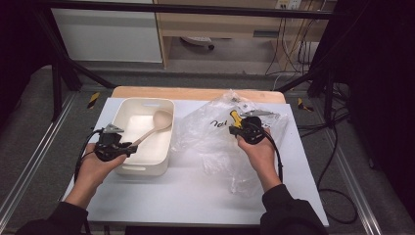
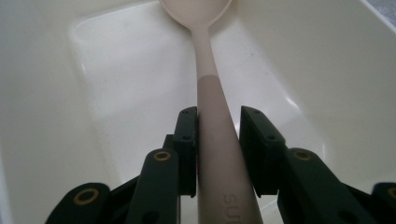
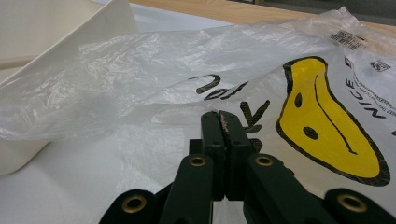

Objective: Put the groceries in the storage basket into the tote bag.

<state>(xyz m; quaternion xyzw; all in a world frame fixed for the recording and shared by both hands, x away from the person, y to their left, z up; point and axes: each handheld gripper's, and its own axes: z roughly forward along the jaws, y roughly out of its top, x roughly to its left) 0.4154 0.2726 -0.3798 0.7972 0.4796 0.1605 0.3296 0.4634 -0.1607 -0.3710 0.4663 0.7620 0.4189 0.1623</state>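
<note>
Spoon (image 2: 210, 107) sits in the tub (image 2: 93, 84), clamped between left fingers (image 2: 187, 149); right fingers (image 3: 212, 140) pinch the bag (image 3: 187, 60), yellow print alongside.

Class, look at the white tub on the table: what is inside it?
A pale spoon lies in the white tub, its handle between the jaws of the left gripper. The tub floor under the spoon is hidden.

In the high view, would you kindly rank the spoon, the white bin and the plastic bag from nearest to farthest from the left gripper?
From the left gripper:
1. Spoon: its handle sits between the jaws.
2. White bin: directly under and around the spoon.
3. Plastic bag: to the right, beside the bin.
</note>
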